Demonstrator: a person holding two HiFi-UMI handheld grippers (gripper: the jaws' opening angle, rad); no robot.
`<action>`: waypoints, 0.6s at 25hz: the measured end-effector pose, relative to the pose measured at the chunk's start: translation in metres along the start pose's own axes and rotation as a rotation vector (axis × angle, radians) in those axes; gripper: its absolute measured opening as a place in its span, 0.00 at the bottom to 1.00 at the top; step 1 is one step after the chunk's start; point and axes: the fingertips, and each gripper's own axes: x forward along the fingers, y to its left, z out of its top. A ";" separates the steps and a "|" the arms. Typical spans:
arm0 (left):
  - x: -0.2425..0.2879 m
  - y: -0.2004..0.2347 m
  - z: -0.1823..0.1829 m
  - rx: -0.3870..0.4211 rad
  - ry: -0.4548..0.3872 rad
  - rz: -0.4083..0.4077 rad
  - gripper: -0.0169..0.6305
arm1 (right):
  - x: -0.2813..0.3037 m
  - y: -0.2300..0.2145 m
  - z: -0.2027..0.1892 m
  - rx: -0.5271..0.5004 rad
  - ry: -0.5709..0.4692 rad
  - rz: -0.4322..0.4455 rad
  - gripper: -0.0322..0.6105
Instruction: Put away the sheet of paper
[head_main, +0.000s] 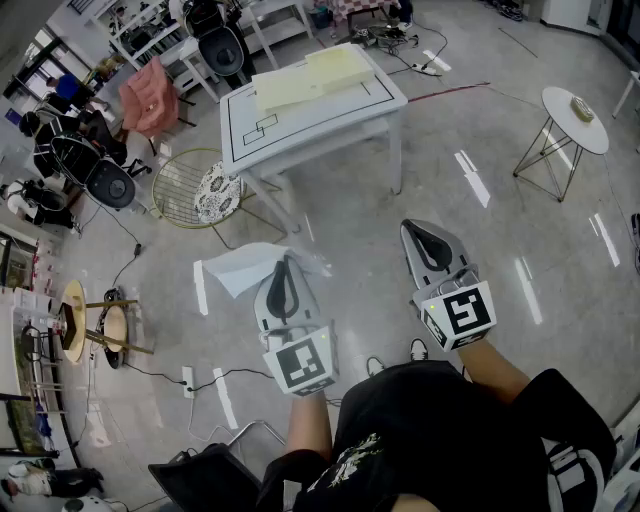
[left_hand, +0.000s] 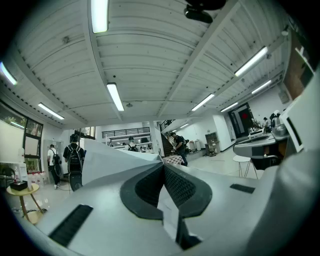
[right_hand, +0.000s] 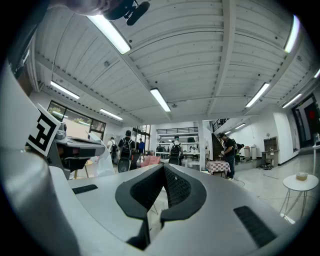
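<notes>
Floor (head_main: 500, 260), grey and glossy, fills most of the head view, and the person stands on it well short of the white desk (head_main: 330, 118), which carries a stack of cream boards (head_main: 310, 78). Next in size, the sheet of paper (head_main: 238, 268) rests on no surface: it hangs in the air over the floor, slightly crumpled, spreading out to the left of the left claw (head_main: 283, 268). That claw's jaws are pressed together on the sheet's edge. The left gripper view shows a white strip pinched between the pads, the rest fanning away to the left. The right claw (head_main: 420, 232) is held level, well apart from the paper, its jaws closed against each other with nothing between them. The pickup looks done. What is left, I judge, is carrying the sheet to its place, perhaps the desk, and letting go.
</notes>
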 end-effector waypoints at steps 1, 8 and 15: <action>0.000 -0.002 0.000 -0.005 0.003 -0.005 0.03 | -0.002 -0.001 0.000 0.001 0.001 -0.001 0.04; 0.004 -0.015 0.002 -0.006 0.009 -0.017 0.03 | -0.008 -0.013 -0.003 0.006 0.002 -0.008 0.04; 0.005 -0.029 0.002 0.003 0.019 -0.013 0.03 | -0.015 -0.025 -0.004 0.069 -0.025 0.028 0.04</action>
